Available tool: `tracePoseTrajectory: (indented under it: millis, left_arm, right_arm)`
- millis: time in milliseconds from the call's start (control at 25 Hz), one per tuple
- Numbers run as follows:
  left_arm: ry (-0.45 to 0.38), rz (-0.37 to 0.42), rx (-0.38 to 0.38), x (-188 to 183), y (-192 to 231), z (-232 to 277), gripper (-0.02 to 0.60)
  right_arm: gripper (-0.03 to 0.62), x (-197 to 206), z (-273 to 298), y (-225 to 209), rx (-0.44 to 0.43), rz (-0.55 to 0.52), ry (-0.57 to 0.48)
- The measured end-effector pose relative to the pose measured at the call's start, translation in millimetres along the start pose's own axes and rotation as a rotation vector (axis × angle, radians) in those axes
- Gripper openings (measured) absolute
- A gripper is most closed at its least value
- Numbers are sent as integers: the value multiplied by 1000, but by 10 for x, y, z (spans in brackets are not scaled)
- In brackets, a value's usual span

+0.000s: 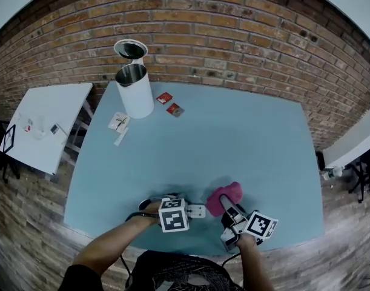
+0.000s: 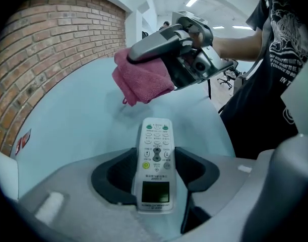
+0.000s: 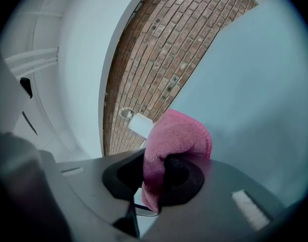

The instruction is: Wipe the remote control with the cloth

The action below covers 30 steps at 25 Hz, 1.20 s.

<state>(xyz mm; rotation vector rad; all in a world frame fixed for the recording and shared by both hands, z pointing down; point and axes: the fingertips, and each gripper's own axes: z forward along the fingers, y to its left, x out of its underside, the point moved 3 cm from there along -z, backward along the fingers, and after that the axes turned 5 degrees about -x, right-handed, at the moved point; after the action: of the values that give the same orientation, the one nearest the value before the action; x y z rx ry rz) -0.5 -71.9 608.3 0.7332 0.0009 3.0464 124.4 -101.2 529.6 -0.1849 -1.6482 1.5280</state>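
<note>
A white remote control [image 2: 155,160] with a small screen and coloured buttons lies lengthwise between the jaws of my left gripper [image 2: 156,158], which is shut on its sides just above the pale blue table [image 1: 233,138]. In the head view the remote control [image 1: 196,211] pokes out to the right of the left gripper [image 1: 189,211] near the table's front edge. A pink cloth [image 3: 179,135] is bunched in my right gripper [image 3: 161,173], which is shut on it. The cloth [image 2: 143,79] hangs beyond the remote's far end, apart from it. From above, the cloth [image 1: 224,199] sits ahead of the right gripper [image 1: 228,210].
A white cylindrical bin [image 1: 135,90] with its lid up stands at the table's back left. Near it lie two small red packets [image 1: 170,104] and a white card [image 1: 118,121]. A white side table [image 1: 45,126] stands at the left, and a brick wall [image 1: 233,35] runs behind.
</note>
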Motion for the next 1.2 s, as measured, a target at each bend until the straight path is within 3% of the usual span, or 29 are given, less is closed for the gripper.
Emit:
tracePoseTrajectory:
  millis: [160, 520, 800, 1040, 1200]
  left_arm:
    - [-25, 15, -12, -2, 17, 4, 245]
    - [-75, 8, -78, 121, 36, -169, 264]
    - [-46, -34, -98, 439, 65, -302, 264]
    - [-27, -45, -112, 571, 72, -302, 262]
    - [-22, -51, -75, 578, 55, -279, 251]
  right_arm:
    - [61, 94, 48, -24, 34, -4, 37]
    - [61, 335, 376, 230, -8, -107, 155]
    - [61, 655, 811, 556, -103, -185, 260]
    - [61, 920, 1018, 633, -121, -237, 348]
    - [61, 1055, 1050, 603, -111, -282, 398]
